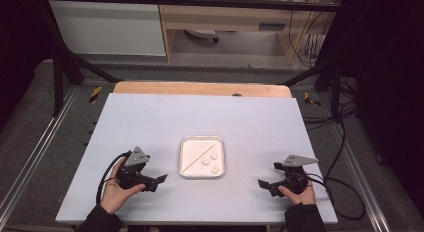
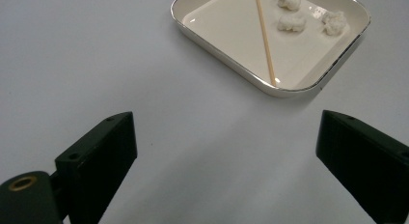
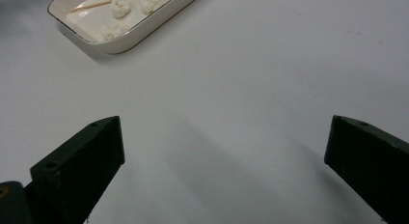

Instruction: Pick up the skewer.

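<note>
Both my left hand-held gripper (image 1: pixel 161 179) and right hand-held gripper (image 1: pixel 262 184) gape wide, empty, flanking the tray (image 1: pixel 185 170) with stick (image 1: pixel 200 151) and white lumps (image 1: pixel 205 161).

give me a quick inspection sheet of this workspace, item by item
surface: white table, bare around the tray
job's things: white tray at table centre; wooden stick lying diagonally in it; three white lumps beside the stick
clutter: nothing seen
grippers: left gripper and right gripper held low at either side of the tray, jaws apart, both holding nothing
cables: black cable loops off the right gripper over the table edge
surroundings: black frame bars, wooden furniture behind
</note>
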Tool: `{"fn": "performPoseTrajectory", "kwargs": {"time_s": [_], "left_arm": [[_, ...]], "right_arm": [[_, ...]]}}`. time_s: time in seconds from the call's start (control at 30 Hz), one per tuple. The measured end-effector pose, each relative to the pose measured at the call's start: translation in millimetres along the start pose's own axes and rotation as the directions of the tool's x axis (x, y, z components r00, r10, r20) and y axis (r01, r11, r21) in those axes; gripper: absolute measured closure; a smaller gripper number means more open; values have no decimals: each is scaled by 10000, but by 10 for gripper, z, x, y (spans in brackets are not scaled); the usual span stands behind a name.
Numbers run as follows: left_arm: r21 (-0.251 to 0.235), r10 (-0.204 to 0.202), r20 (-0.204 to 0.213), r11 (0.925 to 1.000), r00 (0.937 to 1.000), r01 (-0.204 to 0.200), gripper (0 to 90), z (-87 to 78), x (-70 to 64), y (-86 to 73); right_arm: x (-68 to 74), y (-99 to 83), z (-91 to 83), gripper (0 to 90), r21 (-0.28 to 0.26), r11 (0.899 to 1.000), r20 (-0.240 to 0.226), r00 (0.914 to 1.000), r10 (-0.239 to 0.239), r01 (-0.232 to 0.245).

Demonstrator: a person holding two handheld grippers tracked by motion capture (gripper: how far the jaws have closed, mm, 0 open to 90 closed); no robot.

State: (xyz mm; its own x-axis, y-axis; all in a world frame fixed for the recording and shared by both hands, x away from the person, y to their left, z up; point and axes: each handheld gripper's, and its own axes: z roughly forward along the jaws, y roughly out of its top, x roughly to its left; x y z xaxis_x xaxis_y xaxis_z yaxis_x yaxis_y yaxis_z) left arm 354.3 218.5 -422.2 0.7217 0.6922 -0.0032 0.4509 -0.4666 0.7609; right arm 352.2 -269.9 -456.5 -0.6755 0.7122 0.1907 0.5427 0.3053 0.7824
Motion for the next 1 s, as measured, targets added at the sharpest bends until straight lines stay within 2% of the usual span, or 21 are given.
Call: {"fn": "performPoseTrajectory", "kwargs": {"time_s": [0.43,1.0], "left_arm": [[147,93,-1,9998,10000,-93,71,65,-76,160],[361,294,-1,9989,9996,-294,71,249,-197,385]], "right_arm": [[1,-1,-3,10,-8,10000,22,10000,-35,35],[3,-3,5,10,46,10000,7,10000,-43,43]]}}
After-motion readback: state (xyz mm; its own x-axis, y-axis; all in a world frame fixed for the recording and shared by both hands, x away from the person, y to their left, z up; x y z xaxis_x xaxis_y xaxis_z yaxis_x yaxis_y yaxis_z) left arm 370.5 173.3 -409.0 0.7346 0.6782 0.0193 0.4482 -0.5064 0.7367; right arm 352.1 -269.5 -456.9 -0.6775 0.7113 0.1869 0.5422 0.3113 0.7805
